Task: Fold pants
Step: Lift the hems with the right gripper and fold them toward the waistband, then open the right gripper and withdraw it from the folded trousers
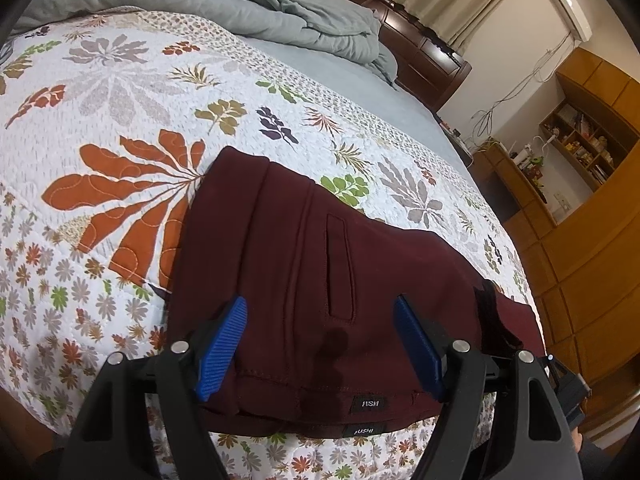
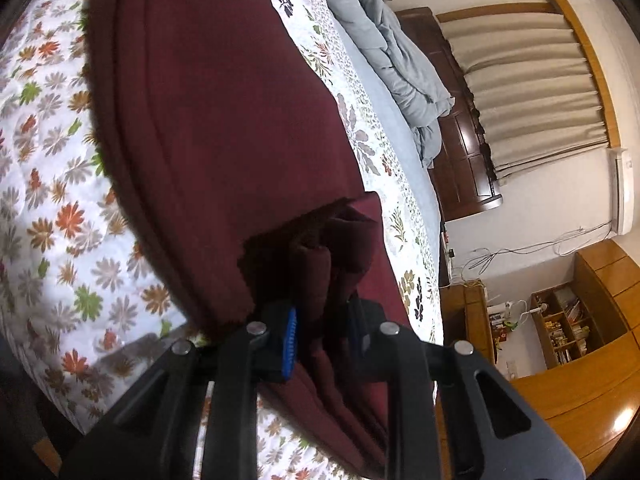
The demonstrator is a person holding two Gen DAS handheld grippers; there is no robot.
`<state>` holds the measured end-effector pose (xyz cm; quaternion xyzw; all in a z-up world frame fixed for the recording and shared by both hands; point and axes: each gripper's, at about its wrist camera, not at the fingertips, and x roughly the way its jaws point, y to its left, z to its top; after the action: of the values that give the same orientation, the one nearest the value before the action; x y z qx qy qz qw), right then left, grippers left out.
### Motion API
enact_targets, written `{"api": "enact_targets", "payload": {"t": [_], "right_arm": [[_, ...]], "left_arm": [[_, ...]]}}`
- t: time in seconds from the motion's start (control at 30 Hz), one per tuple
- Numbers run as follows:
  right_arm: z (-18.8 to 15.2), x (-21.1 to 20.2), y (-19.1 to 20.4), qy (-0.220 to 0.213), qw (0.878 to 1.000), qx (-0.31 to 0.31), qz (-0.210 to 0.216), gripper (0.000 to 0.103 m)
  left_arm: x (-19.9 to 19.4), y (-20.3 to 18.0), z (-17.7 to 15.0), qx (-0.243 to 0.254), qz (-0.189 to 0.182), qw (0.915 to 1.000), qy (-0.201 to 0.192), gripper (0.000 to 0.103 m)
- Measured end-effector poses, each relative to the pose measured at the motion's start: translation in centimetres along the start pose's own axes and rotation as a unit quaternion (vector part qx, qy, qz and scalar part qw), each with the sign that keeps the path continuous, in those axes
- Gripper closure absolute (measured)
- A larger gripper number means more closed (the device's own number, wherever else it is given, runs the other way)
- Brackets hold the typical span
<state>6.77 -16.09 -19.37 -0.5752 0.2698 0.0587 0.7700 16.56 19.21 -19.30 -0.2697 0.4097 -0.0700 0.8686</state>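
Between left tongs (image 1: 320, 344), pants (image 1: 304, 264), right tongs (image 2: 320, 332) clamping them

Folded pants (image 1: 320, 280) lie on a quilt (image 1: 100, 120) near the bed's front edge, a bunched duvet (image 1: 260, 4) behind them by the headboard (image 1: 424, 52). The left claw (image 1: 320, 356) straddles the near hem; the right claw (image 2: 320, 336) pinches layers at the right end. Shelves (image 1: 580, 140) stand right of the bed.

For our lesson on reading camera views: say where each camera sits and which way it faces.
Left wrist: on the open left gripper, facing along the pants toward the bed's grey duvet.
Right wrist: on the right gripper, shut on a bunched pants edge, facing the curtains.
Shared: pants, quilt, duvet, shelves.
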Motion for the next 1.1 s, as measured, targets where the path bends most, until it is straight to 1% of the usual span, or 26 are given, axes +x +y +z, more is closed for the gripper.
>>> {"api": "enact_targets", "payload": {"t": [0.07,0.1,0.13,0.2,0.23,0.27,0.3,0.37,0.4,0.43,0.47,0.53,0.57,0.6,0.67,0.73,0.77,0.83,0.87,0.93,1.0,1.03,1.1], "right_arm": [[0.1,0.0,0.0,0.002,1.0,0.005,0.004,0.082],[0.2,0.1,0.1,0.004,1.0,0.01,0.011,0.08],[0.2,0.2,0.1,0.007,1.0,0.015,0.018,0.08],[0.4,0.1,0.1,0.007,1.0,0.015,0.019,0.076],[0.4,-0.3,-0.3,0.007,0.999,0.025,0.026,0.075],[0.4,-0.8,-0.6,0.006,0.999,0.034,0.037,0.067],[0.3,-1.6,-1.2,0.003,0.997,0.052,0.056,0.056],[0.0,-3.6,-2.9,-0.005,0.992,0.09,0.09,0.05],[-0.3,-4.6,-3.8,-0.007,0.988,0.111,0.105,0.05],[-1.0,-5.4,-5.5,-0.009,0.981,0.148,0.125,0.05],[-1.5,-5.8,-6.8,-0.008,0.975,0.176,0.133,0.05],[-3.1,-5.8,-9.9,-0.001,0.964,0.231,0.132,0.05],[-4.4,-5.3,-11.9,0.008,0.957,0.263,0.121,0.05],[-5.5,-4.5,-13.1,0.02,0.952,0.283,0.113,0.052],[-8.5,-1.6,-15.6,0.063,0.93,0.344,0.116,0.058],[-11.0,0.5,-16.2,0.102,0.91,0.382,0.121,0.059],[-12.3,1.3,-15.6,0.126,0.903,0.391,0.128,0.059],[-13.8,2.0,-14.2,0.149,0.895,0.392,0.152,0.059],[-14.2,1.7,-13.1,0.154,0.897,0.384,0.155,0.059],[-14.8,1.3,-12.6,0.15,0.903,0.371,0.154,0.058],[-14.8,1.0,-13.5,0.146,0.902,0.372,0.161,0.058],[-14.9,0.8,-14.0,0.139,0.899,0.382,0.165,0.058],[-14.8,1.5,-16.6,0.114,0.884,0.416,0.18,0.054]], "left_arm": [[0.0,0.0,0.0,0.0,0.002,1.0,0.001,0.027],[0.0,0.0,0.0,0.0,0.003,1.0,0.002,0.027],[0.1,0.0,0.0,0.0,0.003,1.0,0.003,0.027],[0.2,0.1,0.0,0.0,0.004,1.0,0.005,0.027],[0.2,0.1,0.0,0.001,0.004,1.0,0.005,0.027],[0.2,0.1,0.0,0.001,0.004,1.0,0.004,0.027],[0.2,0.1,0.0,0.001,0.004,1.0,0.004,0.027],[0.2,0.0,0.0,0.001,0.004,1.0,0.005,0.027],[0.2,0.0,0.0,0.001,0.004,1.0,0.005,0.027],[0.2,0.0,0.0,0.003,0.004,1.0,0.005,0.027],[0.2,0.0,0.0,0.004,0.004,1.0,0.005,0.027],[0.2,0.0,0.0,0.004,0.004,1.0,0.005,0.027],[0.2,0.0,0.0,0.005,0.005,1.0,0.006,0.027],[0.2,0.0,-0.1,0.005,0.005,1.0,0.005,0.027],[0.3,-0.1,0.0,0.006,0.007,0.9999,0.006,0.027],[0.3,-0.1,-0.1,0.006,0.006,0.9999,0.006,0.027],[0.3,-0.1,-0.1,0.007,0.006,0.9999,0.006,0.027],[0.3,-0.1,-0.1,0.01,0.006,0.9999,0.006,0.027],[0.3,-0.1,-0.1,0.011,0.006,0.9999,0.007,0.027],[0.4,-0.1,-0.1,0.014,0.009,0.9998,0.008,0.027],[0.6,-0.2,-0.1,0.017,0.014,0.9997,0.011,0.027],[0.7,-0.3,-0.1,0.019,0.016,0.9996,0.012,0.027],[0.6,-0.3,-0.1,0.021,0.017,0.9996,0.011,0.026]]}}
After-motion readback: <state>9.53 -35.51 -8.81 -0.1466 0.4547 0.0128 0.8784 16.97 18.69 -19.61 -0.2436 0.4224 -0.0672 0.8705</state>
